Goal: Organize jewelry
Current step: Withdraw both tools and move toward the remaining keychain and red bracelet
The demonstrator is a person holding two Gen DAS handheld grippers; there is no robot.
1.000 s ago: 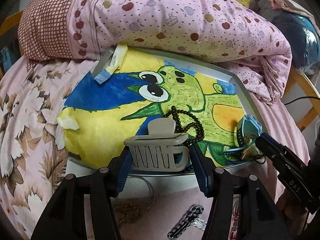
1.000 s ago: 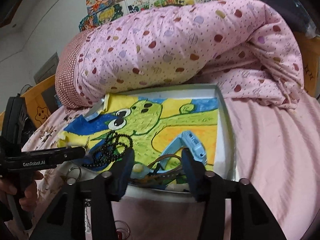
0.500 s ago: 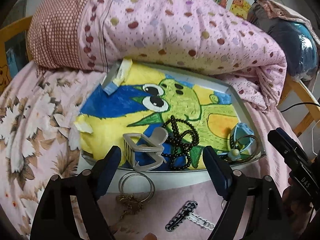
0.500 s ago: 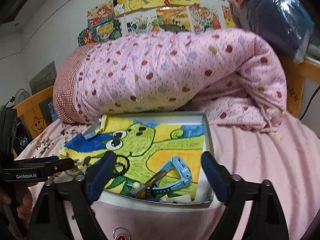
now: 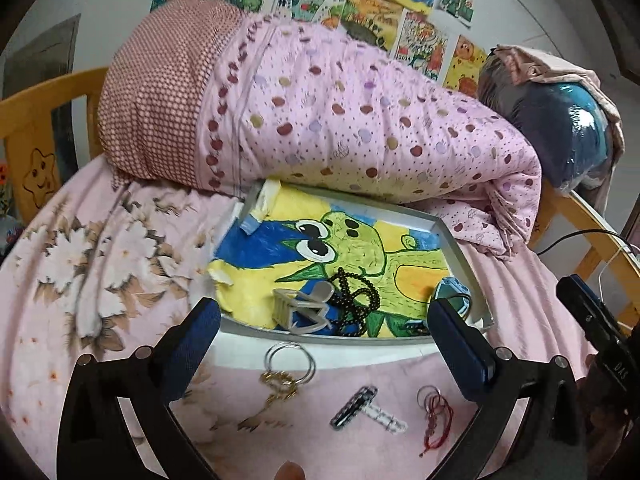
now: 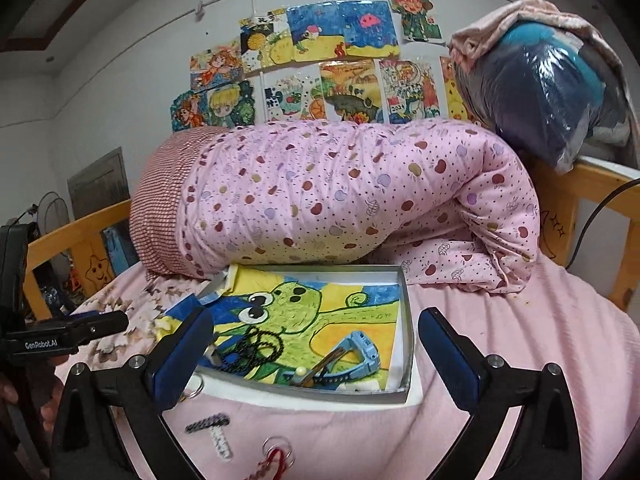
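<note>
A shallow white box (image 5: pixel 460 258) lined with a frog drawing lies on the bed; it also shows in the right wrist view (image 6: pixel 408 320). Inside lie a grey hair claw (image 5: pixel 304 312), a black bead necklace (image 5: pixel 358 304) and a blue watch (image 6: pixel 360 354). My left gripper (image 5: pixel 324 332) is open and empty, pulled back in front of the box. My right gripper (image 6: pixel 312 340) is open and empty, also in front of the box. On the pink sheet before the box lie silver rings with a gold chain (image 5: pixel 286 364), a black-and-white hair clip (image 5: pixel 360 406) and red string rings (image 5: pixel 436 412).
A rolled pink dotted quilt (image 5: pixel 340 120) lies right behind the box. A wooden bed rail (image 6: pixel 600 200) runs at the right, with a wrapped blue bundle (image 6: pixel 552 92) above it. A black cable (image 5: pixel 576 238) hangs at the right.
My left gripper let go of the grey hair claw in the box, opened wide and drew back. My right gripper opened, left the watch in the box and drew back.
</note>
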